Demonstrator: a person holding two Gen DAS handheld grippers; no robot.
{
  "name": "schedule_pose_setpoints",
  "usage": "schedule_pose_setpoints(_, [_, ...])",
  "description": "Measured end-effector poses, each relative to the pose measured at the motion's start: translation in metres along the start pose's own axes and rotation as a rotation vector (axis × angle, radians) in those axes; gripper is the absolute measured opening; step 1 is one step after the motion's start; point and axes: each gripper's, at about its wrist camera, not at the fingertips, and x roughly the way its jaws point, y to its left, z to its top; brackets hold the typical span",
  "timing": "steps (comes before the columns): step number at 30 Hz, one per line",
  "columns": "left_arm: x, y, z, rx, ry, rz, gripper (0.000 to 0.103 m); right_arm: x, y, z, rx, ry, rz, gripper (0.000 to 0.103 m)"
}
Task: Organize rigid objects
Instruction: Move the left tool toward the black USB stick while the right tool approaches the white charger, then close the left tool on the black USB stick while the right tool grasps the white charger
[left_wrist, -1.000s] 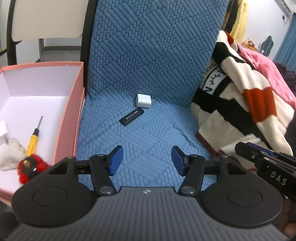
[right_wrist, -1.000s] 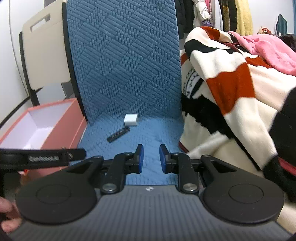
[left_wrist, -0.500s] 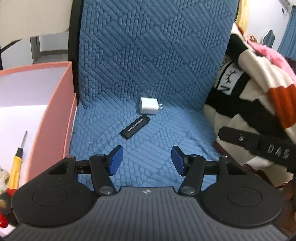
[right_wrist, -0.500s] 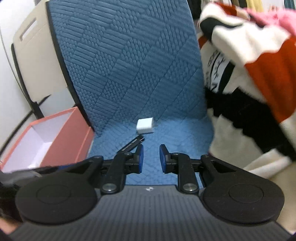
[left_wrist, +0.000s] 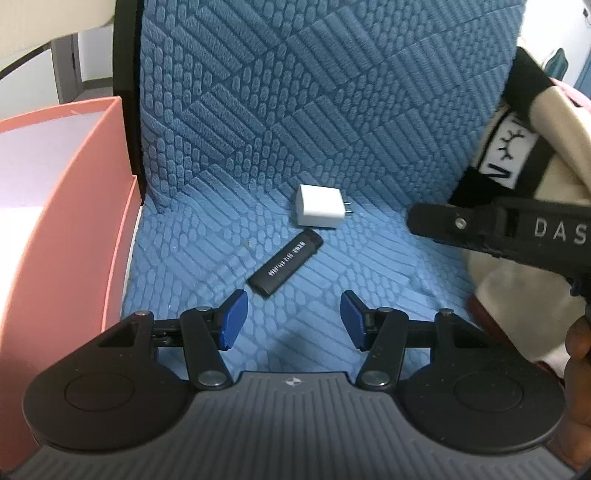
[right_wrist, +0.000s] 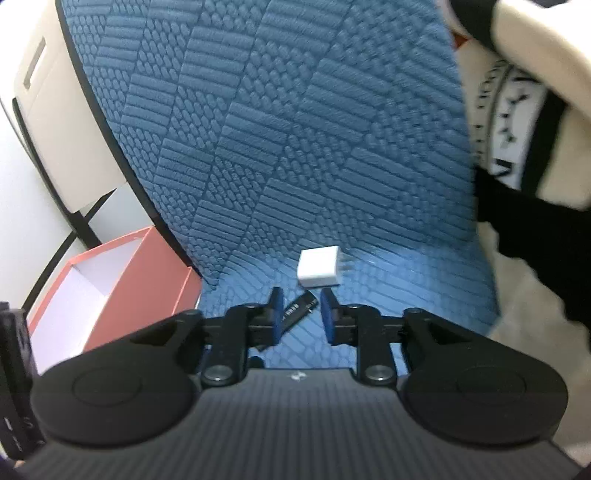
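The left gripper (left_wrist: 290, 319) hangs over the near part of the blue quilted seat (left_wrist: 303, 258) with its blue-padded jaws set well apart and nothing between them; no pad touches anything. Just beyond its left pad lies the black stick (left_wrist: 285, 262), flat on the seat and slanted, its near end toward the left. White print runs along its top face, too small to read. Just beyond the stick's far end sits the white charger (left_wrist: 318, 206), its two metal prongs pointing right.

The right gripper (right_wrist: 302, 316) has its jaws a little apart and opening. In its own view the far end of the black stick (right_wrist: 300, 309) shows through the gap, but the pads do not press on it. The white charger (right_wrist: 318, 268) sits just beyond the fingertips.

In the left view the right gripper's side reaches in from the right, bearing the letters "DAS". A pink box (left_wrist: 94, 206) with a white inside stands against the seat's left edge. A striped blanket (left_wrist: 517, 155) lies to the right, showing a white label with black marks that cannot be read.
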Motion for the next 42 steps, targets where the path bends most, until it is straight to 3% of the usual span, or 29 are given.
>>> schedule_pose_setpoints(6, [0.025, 0.004, 0.01, -0.027, 0.038, -0.005, 0.062, 0.043, 0.002, 0.015, -0.023, 0.065, 0.023, 0.034])
schedule_pose_setpoints(8, [0.03, 0.003, 0.013, -0.031, 0.038, 0.019, 0.051, 0.057, 0.003, 0.02, -0.044, 0.076, 0.017, 0.034])
schedule_pose_setpoints(15, [0.052, 0.005, 0.023, -0.03, 0.055, 0.046, 0.048, 0.096, -0.001, 0.031, -0.091, 0.132, -0.012, 0.037])
schedule_pose_setpoints(19, [0.06, 0.01, 0.03, -0.016, 0.065, 0.033, 0.048, 0.1, -0.008, 0.034, -0.069, 0.137, -0.001, 0.052])
schedule_pose_setpoints(33, [0.068, 0.017, 0.035, -0.069, 0.094, -0.003, 0.048, 0.142, 0.003, 0.029, -0.104, 0.175, -0.02, 0.054])
schedule_pose_setpoints(37, [0.071, 0.017, 0.035, -0.073, 0.094, -0.004, 0.048, 0.152, 0.012, 0.028, -0.159, 0.186, -0.066, 0.045])
schedule_pose_setpoints(42, [0.07, 0.016, 0.034, -0.072, 0.083, -0.015, 0.049, 0.155, 0.013, 0.038, -0.139, 0.227, -0.059, 0.045])
